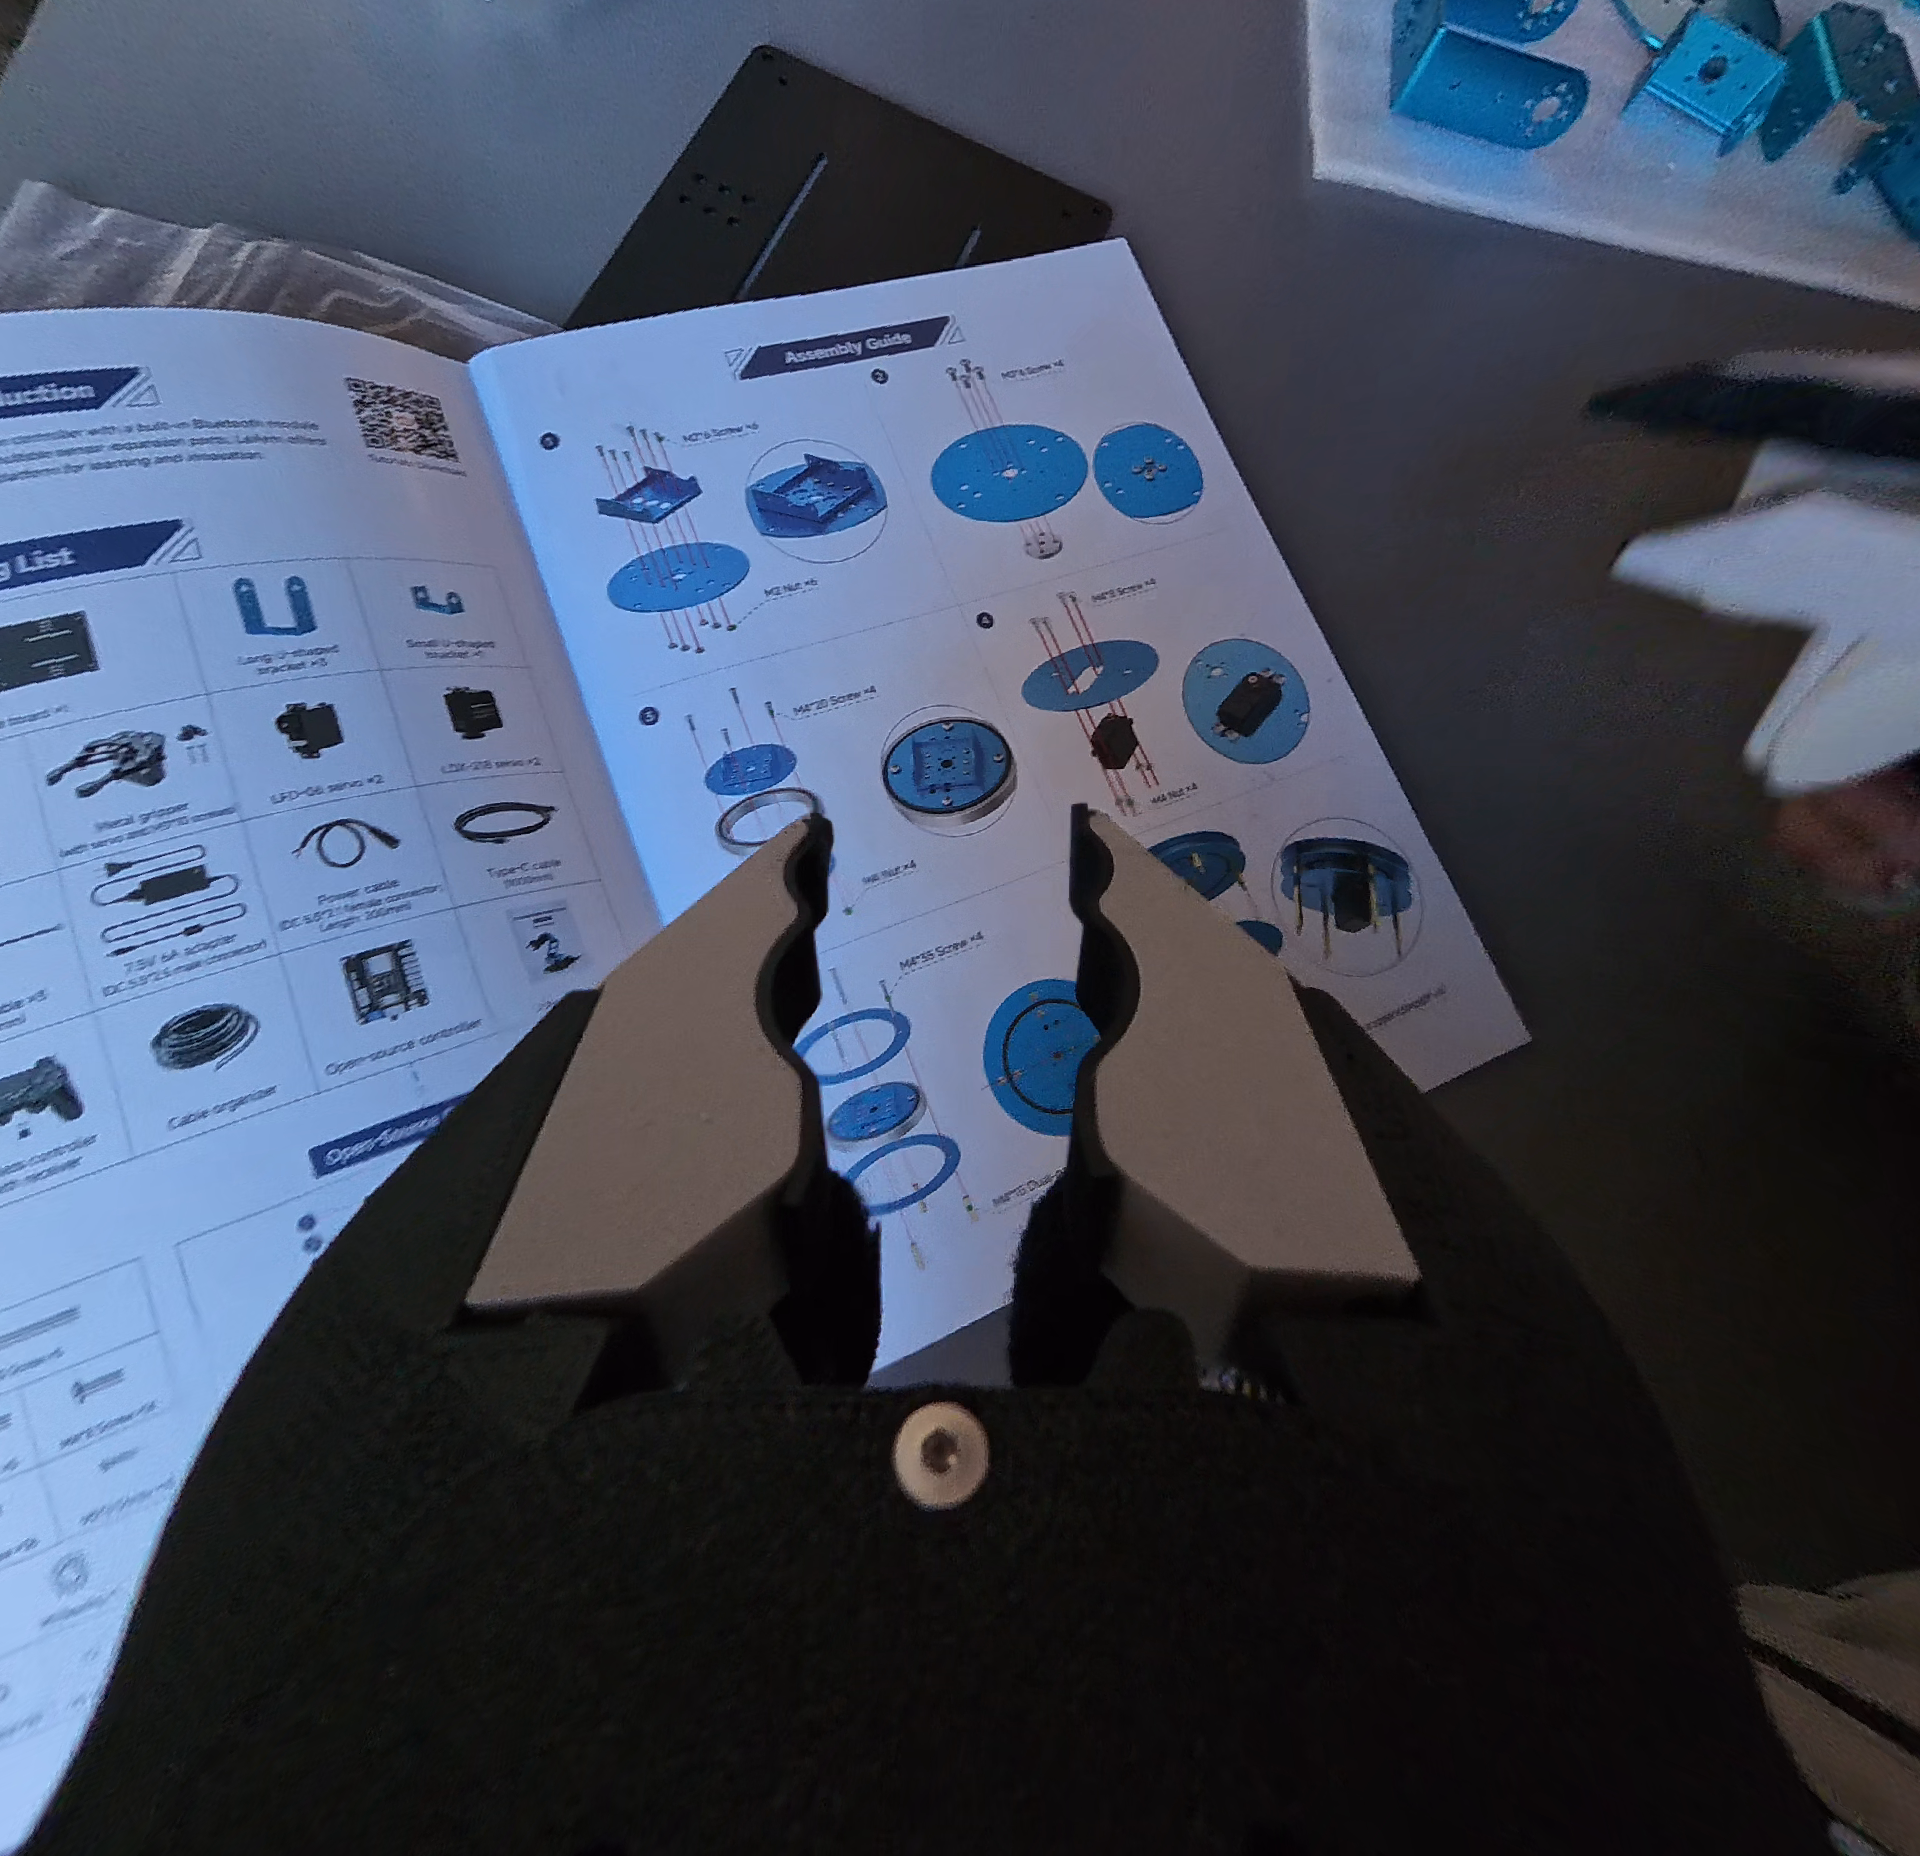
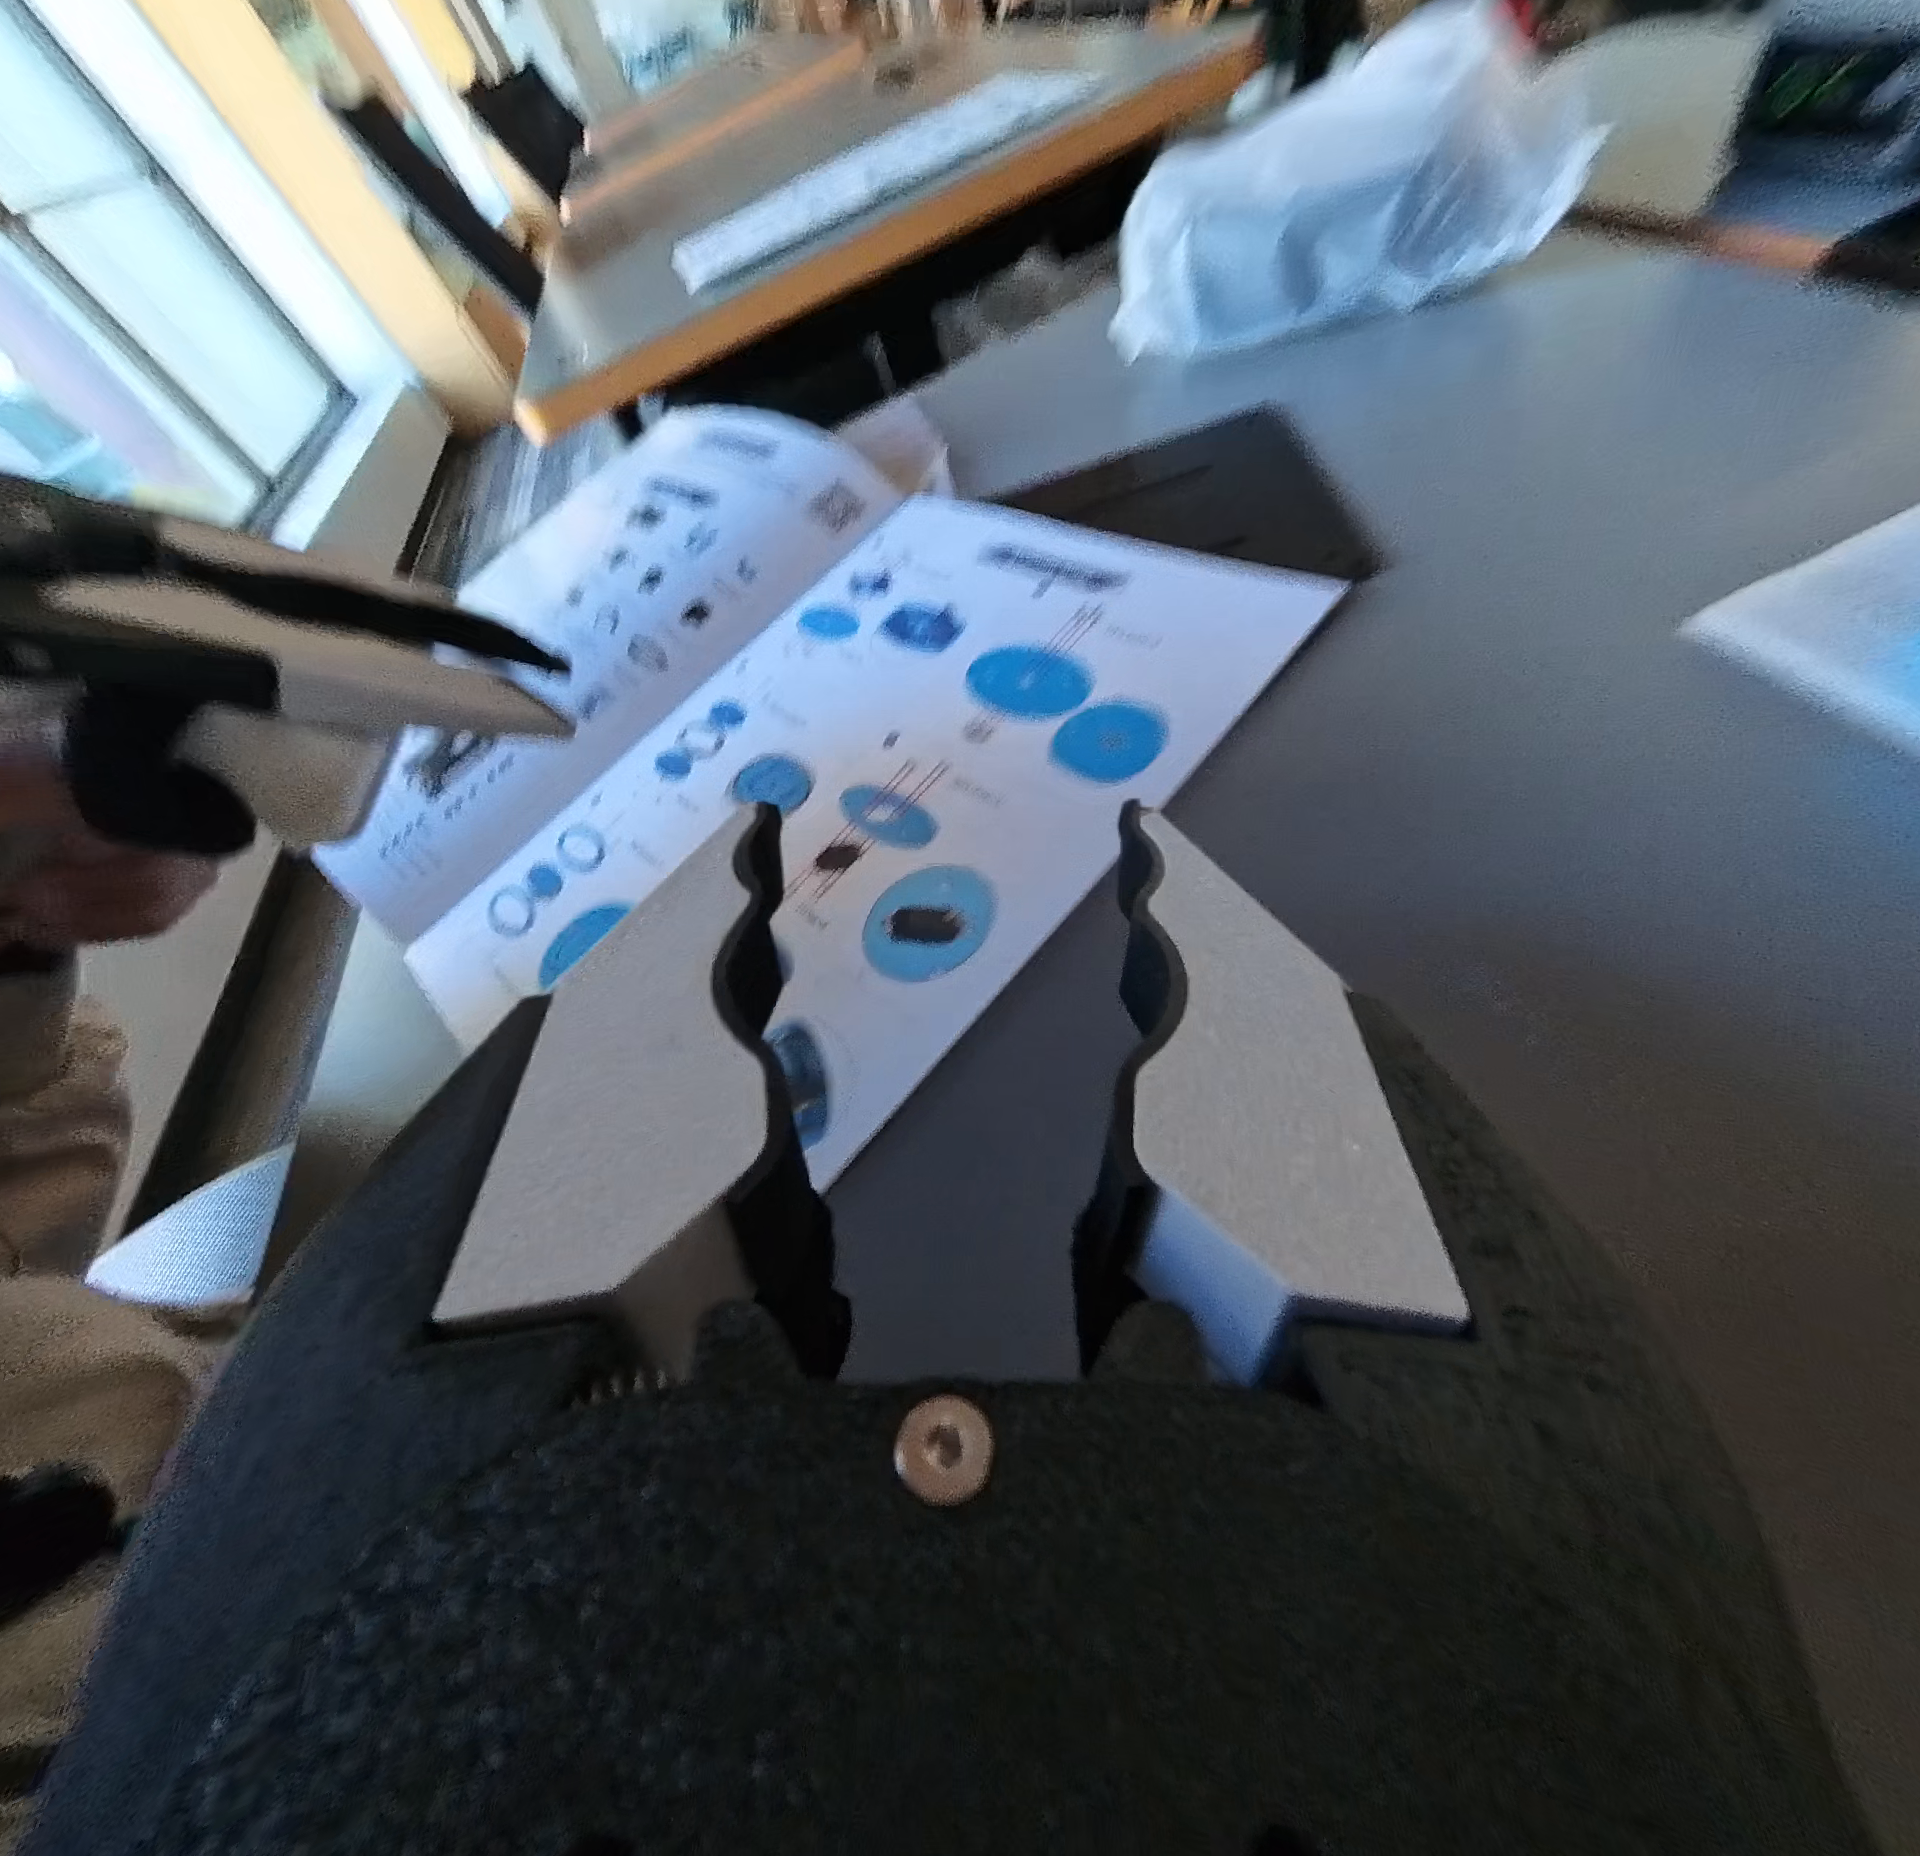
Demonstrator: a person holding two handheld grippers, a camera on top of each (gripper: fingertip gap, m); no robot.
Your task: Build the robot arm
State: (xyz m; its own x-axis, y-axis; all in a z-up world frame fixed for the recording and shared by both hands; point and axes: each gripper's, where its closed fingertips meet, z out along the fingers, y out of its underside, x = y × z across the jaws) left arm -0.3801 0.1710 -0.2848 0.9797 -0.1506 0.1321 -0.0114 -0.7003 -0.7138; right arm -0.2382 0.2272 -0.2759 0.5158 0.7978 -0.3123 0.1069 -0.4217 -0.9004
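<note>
1. Booklet (image 1: 852, 580), glossy white paper, lies open flat on the grey worktop (image 1: 1507, 518), partly over a black perforated plate (image 1: 831, 196).
2. Left hand-held gripper (image 1: 948, 830): scalloped grey fingers parted, empty, above the booklet.
3. Right hand-held gripper (image 2: 948, 819): likewise parted, empty.
4. Only the left wrist view shows the blue metal brackets (image 1: 1621, 50).

White booklet (image 1: 935, 580) printed with blue discs; black plate (image 1: 831, 196); blue brackets (image 1: 1496, 50); seemingly grey table (image 1: 1351, 372).
</note>
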